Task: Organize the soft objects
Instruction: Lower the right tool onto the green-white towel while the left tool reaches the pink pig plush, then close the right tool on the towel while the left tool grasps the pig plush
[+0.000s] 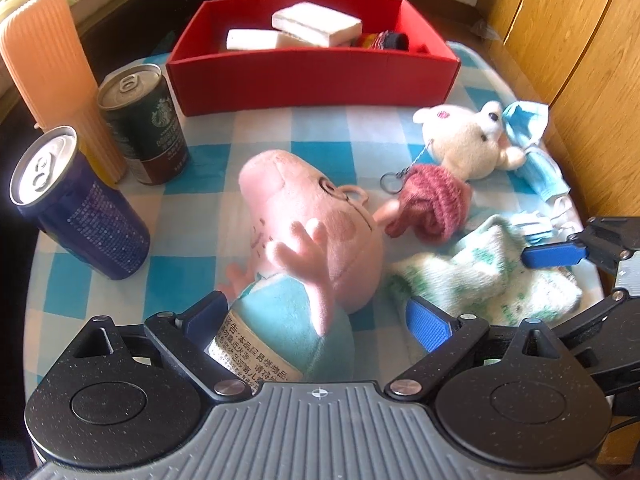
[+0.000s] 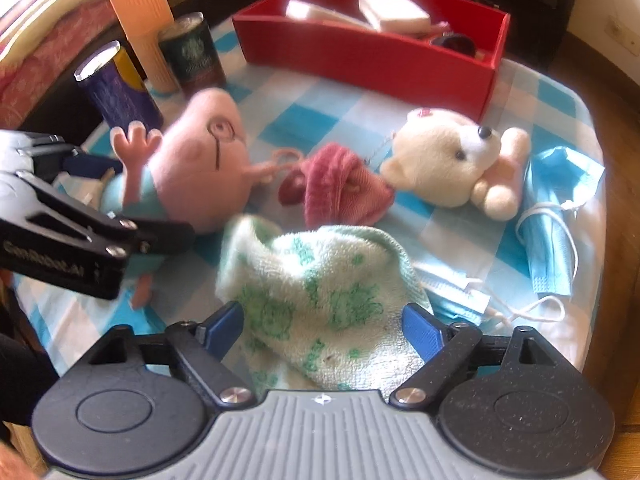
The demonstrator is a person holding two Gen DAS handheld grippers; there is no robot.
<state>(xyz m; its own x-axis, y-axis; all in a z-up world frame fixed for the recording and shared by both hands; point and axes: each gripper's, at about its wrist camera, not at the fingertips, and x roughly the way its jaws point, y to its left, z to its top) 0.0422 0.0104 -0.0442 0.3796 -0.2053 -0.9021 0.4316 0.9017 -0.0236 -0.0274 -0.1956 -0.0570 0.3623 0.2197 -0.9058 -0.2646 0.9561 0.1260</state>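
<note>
Blur smears the towel (image 2: 320, 300) in your right wrist view, so whether the pads press it is hard to judge. Your right gripper (image 2: 322, 330) stands spread, its jaws either side of that towel at the near edge of the worktop (image 1: 320, 128). Your left gripper (image 1: 316, 320) is also spread, straddling the pig (image 1: 312, 220); its left finger touches the pig's tag, and the pig's lower body is hidden behind the gripper. The bear (image 2: 452, 160) lies right of the pig, touching a pink knit piece (image 2: 340, 184). Masks (image 2: 552, 216) lie far right. The red box (image 1: 312, 68) sits at the far side, its contents partly hidden by its wall.
</note>
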